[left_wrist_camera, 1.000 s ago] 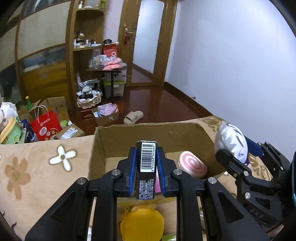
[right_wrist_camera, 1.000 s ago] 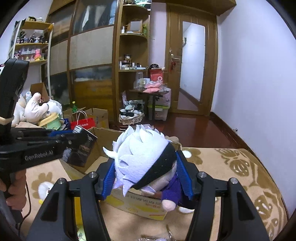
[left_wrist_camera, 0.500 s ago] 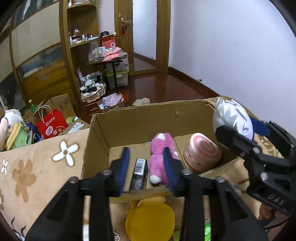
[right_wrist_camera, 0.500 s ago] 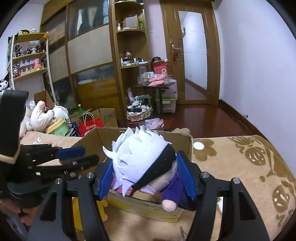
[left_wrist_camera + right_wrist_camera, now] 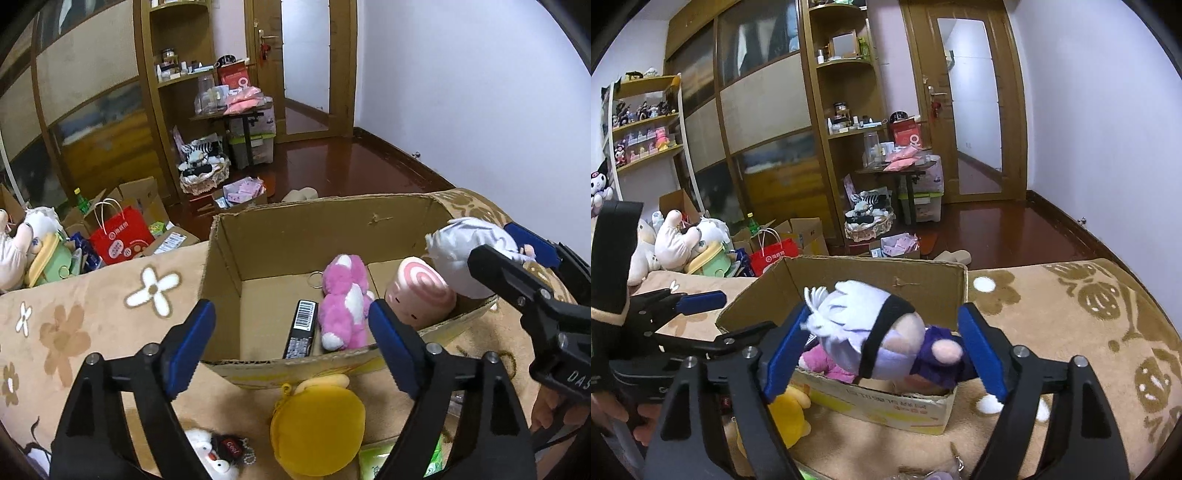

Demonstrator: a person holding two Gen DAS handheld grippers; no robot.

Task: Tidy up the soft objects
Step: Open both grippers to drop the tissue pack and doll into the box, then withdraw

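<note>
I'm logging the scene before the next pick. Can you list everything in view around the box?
cardboard box: one, brown, open, on the floral blanket
pink plush: one, pink and white, inside box
black barcoded pack: one, inside box, beside pink plush
swirl plush: one, pink and white, inside box, right side
white-haired doll: one, white hair, purple clothes, over the box's near right corner
yellow plush: one, on blanket in front of box
penguin keychain: one, white and black, on blanket
left gripper: jaws opening, nothing between
right gripper: jaws opening, doll between
</note>
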